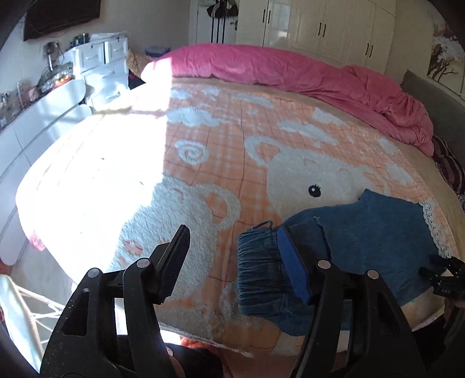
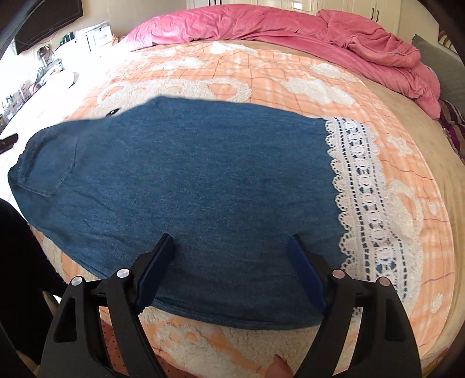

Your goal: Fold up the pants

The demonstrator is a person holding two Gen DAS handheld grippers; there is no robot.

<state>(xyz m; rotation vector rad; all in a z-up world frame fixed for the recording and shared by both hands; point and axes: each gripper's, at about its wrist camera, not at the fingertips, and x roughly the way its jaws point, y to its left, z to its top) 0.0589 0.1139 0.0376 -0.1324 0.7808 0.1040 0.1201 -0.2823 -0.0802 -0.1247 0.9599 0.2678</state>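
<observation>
Blue denim pants (image 2: 189, 174) with a white lace hem (image 2: 366, 197) lie flat across the orange and white blanket (image 2: 261, 81). A back pocket (image 2: 49, 165) is at their left end. My right gripper (image 2: 231, 241) is open just above the near edge of the pants, holding nothing. In the left wrist view the pants (image 1: 372, 232) lie at the lower right, their gathered elastic waistband (image 1: 258, 270) toward me. My left gripper (image 1: 235, 232) is open over the waistband end, its right finger (image 1: 293, 267) above the denim. The right gripper (image 1: 444, 279) shows at the right edge.
A crumpled pink duvet (image 1: 290, 69) lies along the far side of the bed. A white dresser (image 1: 98, 58) and cluttered counter (image 1: 35, 96) stand to the left. White wardrobes (image 1: 328, 26) are behind. The near bed edge (image 1: 232, 349) is just below the grippers.
</observation>
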